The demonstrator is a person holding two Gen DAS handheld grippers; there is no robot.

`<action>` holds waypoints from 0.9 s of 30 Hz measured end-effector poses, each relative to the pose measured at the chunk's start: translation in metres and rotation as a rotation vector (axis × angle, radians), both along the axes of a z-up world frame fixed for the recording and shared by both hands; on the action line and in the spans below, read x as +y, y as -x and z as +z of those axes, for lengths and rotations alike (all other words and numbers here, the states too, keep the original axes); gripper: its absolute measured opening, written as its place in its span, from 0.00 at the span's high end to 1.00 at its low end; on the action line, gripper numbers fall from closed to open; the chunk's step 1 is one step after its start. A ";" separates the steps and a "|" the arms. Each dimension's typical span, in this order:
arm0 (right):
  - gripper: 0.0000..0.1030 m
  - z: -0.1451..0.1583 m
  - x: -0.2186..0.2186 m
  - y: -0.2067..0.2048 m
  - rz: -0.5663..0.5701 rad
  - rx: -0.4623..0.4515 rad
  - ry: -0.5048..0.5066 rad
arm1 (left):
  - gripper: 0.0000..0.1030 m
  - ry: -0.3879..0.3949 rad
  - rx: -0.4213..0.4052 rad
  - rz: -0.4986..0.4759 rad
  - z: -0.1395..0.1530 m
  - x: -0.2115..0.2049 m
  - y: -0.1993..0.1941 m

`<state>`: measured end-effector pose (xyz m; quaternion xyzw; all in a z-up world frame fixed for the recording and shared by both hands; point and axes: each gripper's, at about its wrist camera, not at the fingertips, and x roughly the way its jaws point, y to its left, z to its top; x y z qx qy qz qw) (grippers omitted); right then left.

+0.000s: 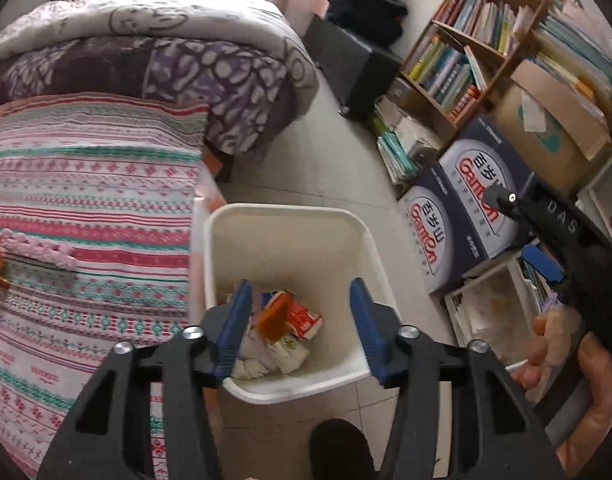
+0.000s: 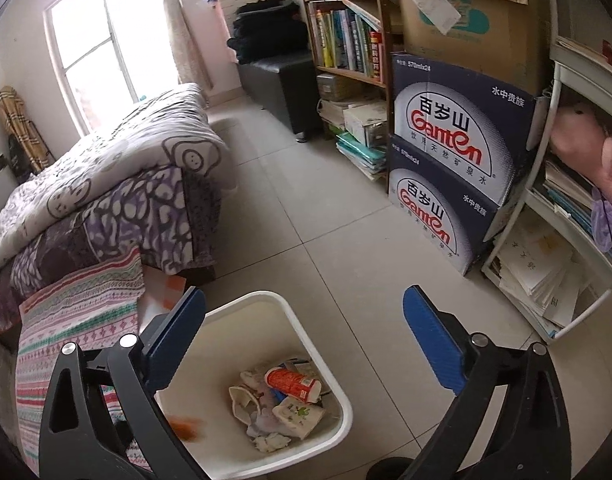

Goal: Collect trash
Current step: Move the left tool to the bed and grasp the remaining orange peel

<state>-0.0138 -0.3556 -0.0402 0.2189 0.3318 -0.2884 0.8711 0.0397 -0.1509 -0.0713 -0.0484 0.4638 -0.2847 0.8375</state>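
Observation:
A white trash bin stands on the tiled floor beside the bed; it also shows in the right wrist view. It holds crumpled tissues, a red cup and a white carton. An orange wrapper is inside the bin, blurred in the right wrist view. My left gripper is open and empty right above the bin. My right gripper is open and empty, above the bin's far edge. Its body shows at the right of the left wrist view.
A bed with a striped sheet and folded quilts is on the left. Stacked Ganten water boxes, a bookshelf and a white rack of papers line the right. A black stool stands at the far wall.

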 end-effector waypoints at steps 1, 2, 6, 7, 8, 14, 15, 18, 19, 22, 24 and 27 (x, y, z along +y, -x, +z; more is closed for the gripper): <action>0.07 0.000 -0.001 0.000 -0.003 0.000 -0.003 | 0.47 -0.005 0.001 -0.004 -0.001 -0.002 0.000; 0.07 -0.001 -0.001 0.001 -0.005 0.001 -0.005 | 0.44 -0.011 0.001 -0.006 -0.002 -0.003 0.001; 0.07 -0.001 0.001 -0.001 -0.001 0.003 -0.018 | 0.42 -0.040 0.013 0.008 -0.008 -0.003 0.000; 0.07 -0.002 0.003 -0.002 0.003 0.005 -0.023 | 0.41 -0.046 0.017 0.016 -0.009 -0.001 -0.001; 0.07 -0.003 0.005 -0.004 0.008 0.007 -0.027 | 0.40 -0.051 0.024 0.027 -0.010 0.002 -0.003; 0.07 -0.009 0.025 -0.017 0.075 0.039 -0.037 | 0.38 -0.092 0.047 0.128 -0.014 0.031 -0.020; 0.07 -0.009 0.028 -0.019 0.086 0.044 -0.035 | 0.38 -0.103 0.050 0.153 -0.015 0.038 -0.023; 0.07 -0.011 0.044 -0.026 0.128 0.058 -0.028 | 0.38 -0.129 0.073 0.233 -0.020 0.061 -0.034; 0.07 -0.011 0.048 -0.028 0.139 0.062 -0.027 | 0.38 -0.136 0.084 0.266 -0.022 0.071 -0.038; 0.07 -0.014 0.060 -0.034 0.172 0.078 -0.025 | 0.38 -0.168 0.113 0.365 -0.029 0.098 -0.051; 0.07 -0.017 0.068 -0.039 0.195 0.091 -0.023 | 0.38 -0.191 0.134 0.442 -0.034 0.120 -0.061; 0.07 -0.019 0.076 -0.044 0.218 0.105 -0.019 | 0.38 -0.242 0.192 0.545 -0.046 0.157 -0.076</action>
